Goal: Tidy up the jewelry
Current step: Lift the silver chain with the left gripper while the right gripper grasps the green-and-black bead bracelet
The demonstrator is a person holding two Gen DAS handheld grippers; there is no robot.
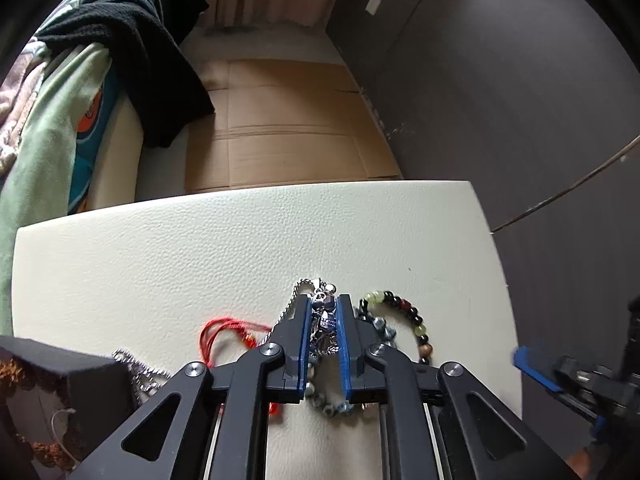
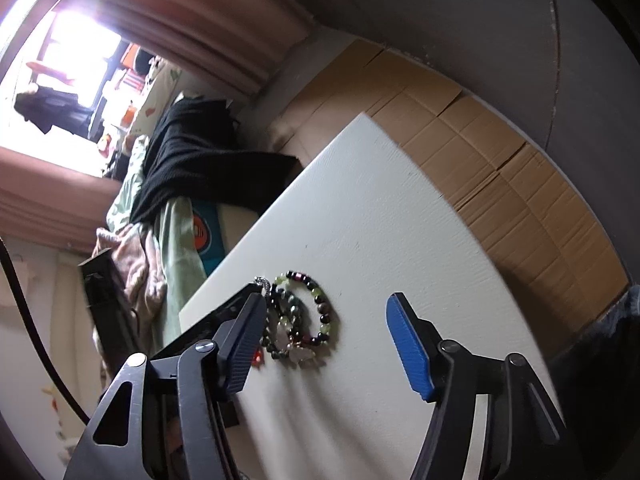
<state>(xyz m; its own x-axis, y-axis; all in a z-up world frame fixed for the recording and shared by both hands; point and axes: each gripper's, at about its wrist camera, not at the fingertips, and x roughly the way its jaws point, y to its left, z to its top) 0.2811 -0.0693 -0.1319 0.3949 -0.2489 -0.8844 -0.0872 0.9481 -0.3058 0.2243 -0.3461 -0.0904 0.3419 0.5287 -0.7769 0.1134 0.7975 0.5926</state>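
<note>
My left gripper (image 1: 325, 308) is shut on a silver pendant necklace (image 1: 325, 322), whose chain (image 1: 298, 292) loops out beyond the fingertips over the white table (image 1: 200, 248). A beaded bracelet (image 1: 404, 312) of green, black and red beads lies just right of the left fingers. A grey bead bracelet (image 1: 332, 406) lies under the jaws. A red string bracelet (image 1: 224, 334) and a second silver chain (image 1: 140, 368) lie to the left. My right gripper (image 2: 320, 316) is open, above the beaded bracelets (image 2: 304, 316).
A dark box (image 1: 60, 384) with a brown fringe stands at the table's left front corner. Flattened cardboard (image 1: 288, 120) covers the floor beyond the table. A bed with green bedding (image 1: 44, 132) and a black cloth (image 1: 152, 52) lies to the left. A dark wall (image 1: 520, 80) runs along the right.
</note>
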